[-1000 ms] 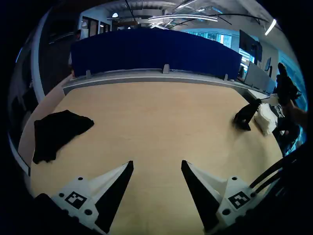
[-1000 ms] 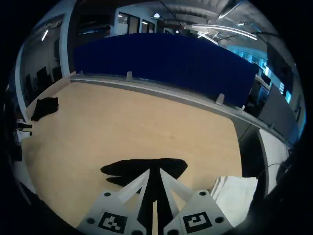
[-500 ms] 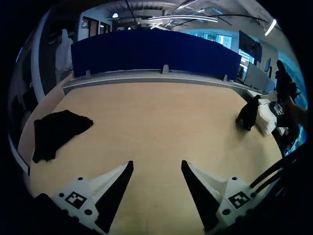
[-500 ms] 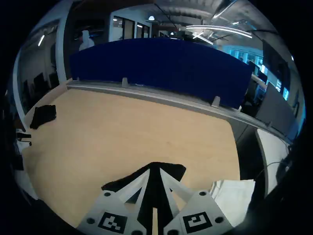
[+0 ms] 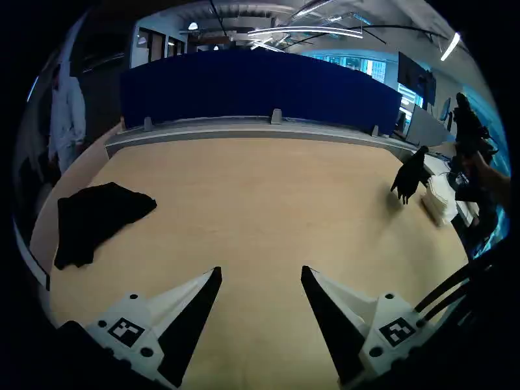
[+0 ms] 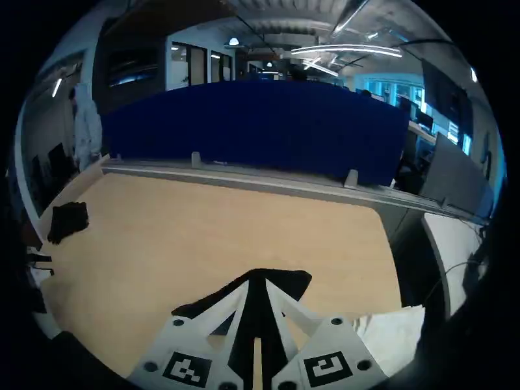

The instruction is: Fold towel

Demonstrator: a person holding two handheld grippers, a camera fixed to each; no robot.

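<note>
— Fingers [image 6: 229,311] of the right gripper [image 6: 259,278]?
— Pressed together, pinching a limp black towel [image 6: 287,281] at bottom centre, above the wooden surface [image 6: 195,227].
— And the left gripper [image 5: 260,273]?
— Spread wide; a second black towel [image 5: 97,218] lies bunched at middle left.

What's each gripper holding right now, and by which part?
The right gripper pinches a black towel by its upper edge, the rest hanging bunched below. The left gripper is open and holds nothing.

Dim, bluish room lit by ceiling strip lights [image 5: 305,29] (mildly glaring); edges bend strongly, focus sharp.
</note>
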